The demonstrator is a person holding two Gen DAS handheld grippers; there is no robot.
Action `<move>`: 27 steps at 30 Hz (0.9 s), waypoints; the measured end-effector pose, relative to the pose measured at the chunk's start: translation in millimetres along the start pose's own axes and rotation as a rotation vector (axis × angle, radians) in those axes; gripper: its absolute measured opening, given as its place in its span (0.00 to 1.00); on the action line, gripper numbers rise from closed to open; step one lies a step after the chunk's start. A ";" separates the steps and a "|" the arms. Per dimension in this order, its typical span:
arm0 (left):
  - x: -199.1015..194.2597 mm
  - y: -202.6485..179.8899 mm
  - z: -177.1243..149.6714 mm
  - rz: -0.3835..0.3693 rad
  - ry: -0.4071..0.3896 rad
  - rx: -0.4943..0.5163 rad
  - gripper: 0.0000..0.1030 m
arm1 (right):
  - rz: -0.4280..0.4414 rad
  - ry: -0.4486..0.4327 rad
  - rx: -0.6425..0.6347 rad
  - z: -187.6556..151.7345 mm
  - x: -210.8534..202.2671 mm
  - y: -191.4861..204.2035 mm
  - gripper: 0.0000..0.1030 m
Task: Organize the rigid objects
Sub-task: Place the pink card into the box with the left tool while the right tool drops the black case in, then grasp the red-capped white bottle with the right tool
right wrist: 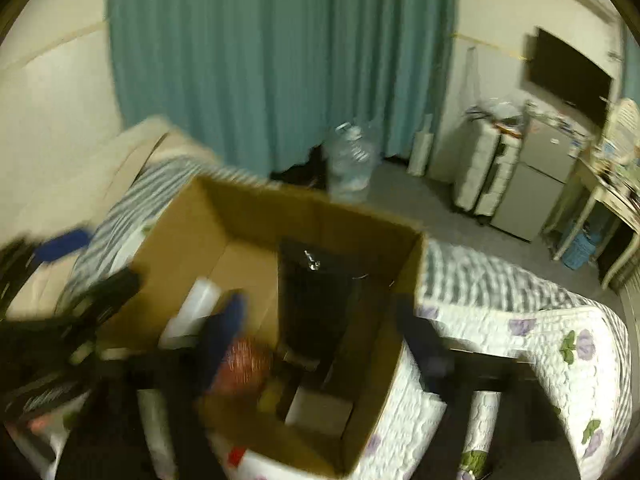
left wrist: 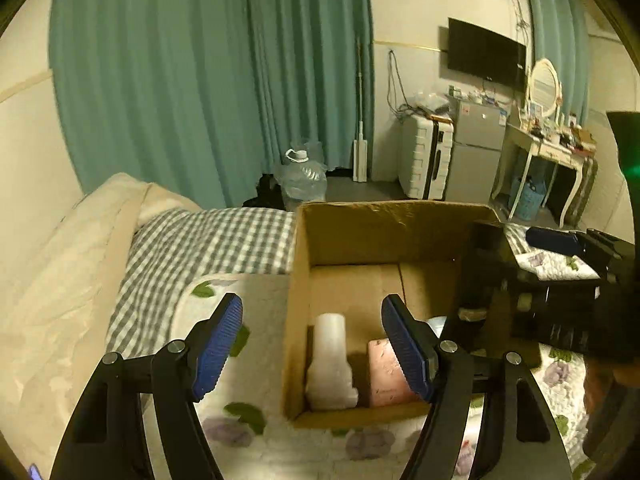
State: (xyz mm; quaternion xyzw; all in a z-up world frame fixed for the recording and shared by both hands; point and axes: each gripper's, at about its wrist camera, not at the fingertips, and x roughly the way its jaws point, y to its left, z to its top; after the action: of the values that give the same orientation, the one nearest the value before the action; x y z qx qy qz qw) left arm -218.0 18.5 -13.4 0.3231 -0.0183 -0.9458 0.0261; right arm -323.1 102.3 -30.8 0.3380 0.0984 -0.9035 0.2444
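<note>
A brown cardboard box [left wrist: 340,236] sits open on the bed. Inside it lie a white plastic bottle [left wrist: 331,364] and a pink block [left wrist: 386,372]. My left gripper [left wrist: 312,346] is open and empty, hovering over the box's near left corner. In the blurred right wrist view the same box [right wrist: 192,220] holds a tall black object [right wrist: 316,292], the white bottle [right wrist: 196,308] and a reddish item [right wrist: 244,360]. My right gripper [right wrist: 324,344] is open over the box with nothing between its fingers. It also shows at the right of the left wrist view [left wrist: 560,292].
The bed has a floral quilt [left wrist: 256,432], a checked sheet [left wrist: 208,240] and a cream pillow [left wrist: 60,280]. On the floor beyond stand a clear water jug [left wrist: 302,176], a white suitcase [left wrist: 424,156], a small fridge [left wrist: 476,152] and a dressing table [left wrist: 552,152].
</note>
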 end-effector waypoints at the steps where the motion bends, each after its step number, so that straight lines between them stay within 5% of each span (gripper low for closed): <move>1: -5.6 3.8 -1.4 -0.001 -0.004 -0.007 0.73 | 0.005 -0.007 0.021 3.1 -4.0 -1.2 0.82; 9: -61.6 16.2 -24.0 -0.015 -0.019 -0.031 0.73 | -0.032 -0.065 0.023 -12.9 -79.3 3.4 0.82; 16: -93.3 20.9 -58.4 0.002 -0.024 0.008 0.74 | -0.044 -0.086 0.000 -68.2 -125.4 4.4 0.86; 21: -75.3 22.7 -80.9 0.020 0.012 0.032 0.74 | 0.005 -0.027 -0.016 -113.8 -102.8 11.7 0.88; 27: -36.7 23.8 -102.5 0.053 0.050 0.029 0.74 | 0.052 0.153 0.089 -149.3 -30.2 19.0 0.88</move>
State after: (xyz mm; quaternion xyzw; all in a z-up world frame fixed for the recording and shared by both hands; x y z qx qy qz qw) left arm -125.3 -4.8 -70.8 0.3463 -0.0398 -0.9361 0.0469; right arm -209.7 148.5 -123.4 0.4191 0.0679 -0.8718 0.2442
